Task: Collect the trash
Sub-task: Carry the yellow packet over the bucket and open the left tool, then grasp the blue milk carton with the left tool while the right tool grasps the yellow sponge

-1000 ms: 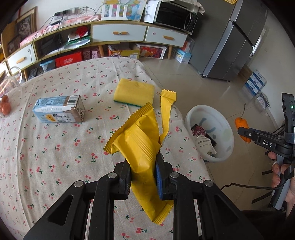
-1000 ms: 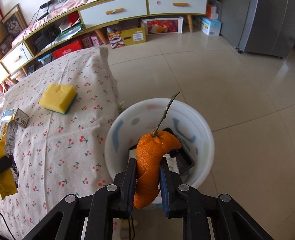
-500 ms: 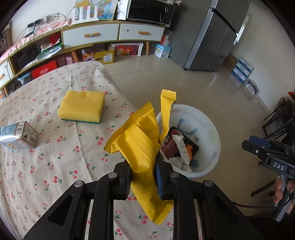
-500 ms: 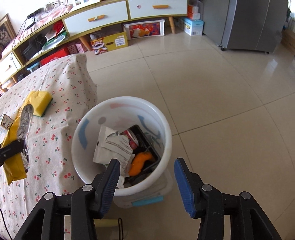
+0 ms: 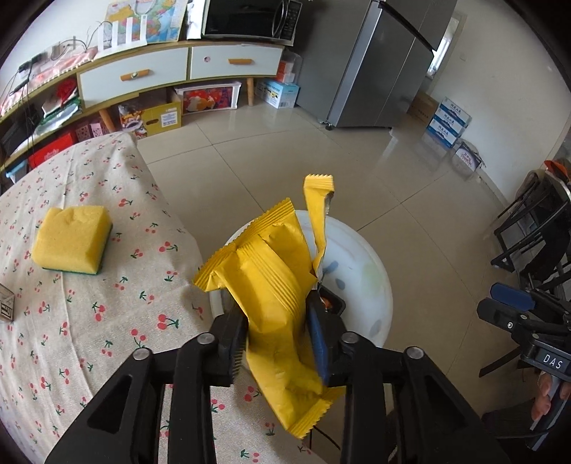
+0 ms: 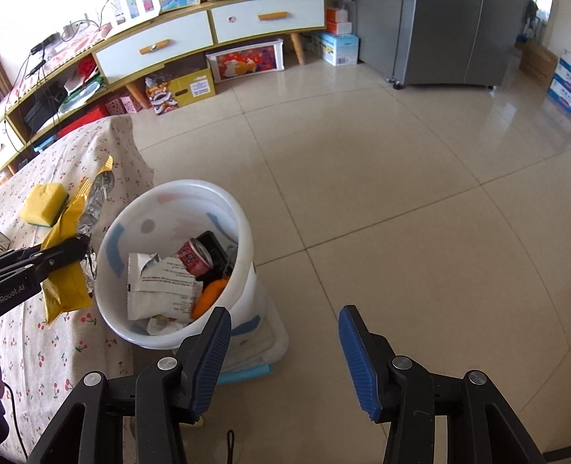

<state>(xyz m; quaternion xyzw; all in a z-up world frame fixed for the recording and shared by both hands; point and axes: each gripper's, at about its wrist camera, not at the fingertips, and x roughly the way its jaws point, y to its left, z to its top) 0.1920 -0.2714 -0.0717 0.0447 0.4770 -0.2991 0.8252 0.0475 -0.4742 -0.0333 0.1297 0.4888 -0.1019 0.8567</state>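
One yellow wrapper (image 5: 274,285) sits between the left gripper's (image 5: 276,342) just-parted fingers; the right gripper's (image 6: 285,360) fingers gape empty.

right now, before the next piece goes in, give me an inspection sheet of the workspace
surface: table under a cherry-print cloth, white bin on the floor at its edge
job's things: yellow wrapper by the bin rim; can, white packet and orange peel in the bin
clutter: yellow sponge and a small carton on the cloth
grippers: left tool jaws just been opening, wrapper between them; right tool jaws just been opening, wide, nothing between them
cables: thin cord under the right tool; wires on the sideboard
surroundings: sideboard, microwave, fridge, stacked boxes, black chair
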